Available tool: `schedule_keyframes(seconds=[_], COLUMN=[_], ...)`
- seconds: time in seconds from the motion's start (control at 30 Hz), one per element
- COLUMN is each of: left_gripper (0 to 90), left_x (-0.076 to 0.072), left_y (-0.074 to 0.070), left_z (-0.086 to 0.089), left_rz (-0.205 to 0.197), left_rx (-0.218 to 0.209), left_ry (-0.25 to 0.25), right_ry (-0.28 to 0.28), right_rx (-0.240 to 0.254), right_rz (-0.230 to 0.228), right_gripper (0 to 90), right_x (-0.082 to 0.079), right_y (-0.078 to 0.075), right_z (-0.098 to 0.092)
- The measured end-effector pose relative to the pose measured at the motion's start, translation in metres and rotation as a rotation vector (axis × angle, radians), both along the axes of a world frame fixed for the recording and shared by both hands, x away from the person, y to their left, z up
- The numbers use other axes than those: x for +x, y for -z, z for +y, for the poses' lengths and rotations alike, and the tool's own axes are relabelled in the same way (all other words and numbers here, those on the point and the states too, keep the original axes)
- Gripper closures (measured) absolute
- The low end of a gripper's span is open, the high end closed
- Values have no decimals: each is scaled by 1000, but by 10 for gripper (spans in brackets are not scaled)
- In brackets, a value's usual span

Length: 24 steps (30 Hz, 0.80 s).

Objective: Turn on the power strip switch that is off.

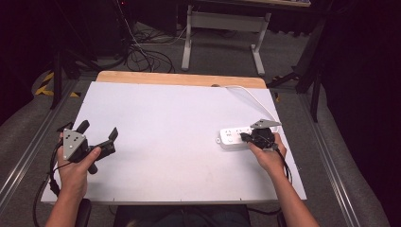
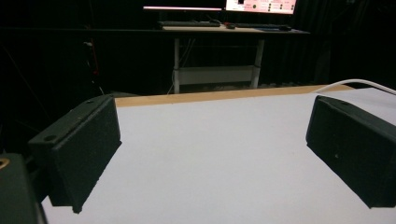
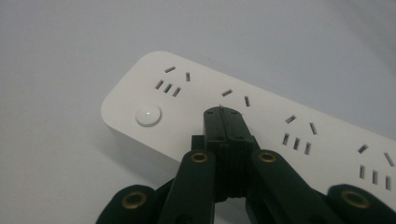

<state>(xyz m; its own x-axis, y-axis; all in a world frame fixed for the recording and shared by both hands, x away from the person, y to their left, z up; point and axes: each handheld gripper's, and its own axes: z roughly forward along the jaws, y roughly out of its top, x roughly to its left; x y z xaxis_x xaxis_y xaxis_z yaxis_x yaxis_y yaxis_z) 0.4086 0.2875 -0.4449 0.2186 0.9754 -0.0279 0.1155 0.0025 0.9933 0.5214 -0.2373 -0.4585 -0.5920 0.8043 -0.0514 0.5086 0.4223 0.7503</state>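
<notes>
Bright white work surface, dark room around it; all three pictures soft.

High view: table sheet (image 1: 179,142) evenly lit from overhead, no hard glare; right side and far corners fall to near black. Faint short shadows under the hands. Left gripper view: black jaws lack surface detail, cast soft shadows toward the camera; background very dim except a glowing monitor strip (image 2: 219,6), overexposed. Right gripper view: power strip (image 3: 196,107) close, reasonably sharp at the sockets, softening toward the right edge; tabletop grey, smooth, with a gentle falloff; brass rivets catch small highlights.
</notes>
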Motion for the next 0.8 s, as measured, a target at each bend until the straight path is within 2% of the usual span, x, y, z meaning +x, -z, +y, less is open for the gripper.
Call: schedule_keyframes(seconds=[0.37, 0.6, 0.67, 0.8], left_gripper=[35, 35, 35, 35], left_x=[-1, -2, -2, -2], left_y=[0, 0, 0, 0], left_z=[1, 1, 1, 1], left_rz=[0, -5, -6, -3], left_rx=[-4, -8, -10, -8], left_ry=[-3, -6, -6, 0], right_ry=[31, 32, 39, 40], right_rx=[29, -30, -70, -50], right_rz=[36, 7, -13, -9], right_gripper=[900, 900, 900, 900], right_x=[2, -2, -4, -4], right_y=[2, 3, 2, 3], right_z=[-1, 7, 12, 9])
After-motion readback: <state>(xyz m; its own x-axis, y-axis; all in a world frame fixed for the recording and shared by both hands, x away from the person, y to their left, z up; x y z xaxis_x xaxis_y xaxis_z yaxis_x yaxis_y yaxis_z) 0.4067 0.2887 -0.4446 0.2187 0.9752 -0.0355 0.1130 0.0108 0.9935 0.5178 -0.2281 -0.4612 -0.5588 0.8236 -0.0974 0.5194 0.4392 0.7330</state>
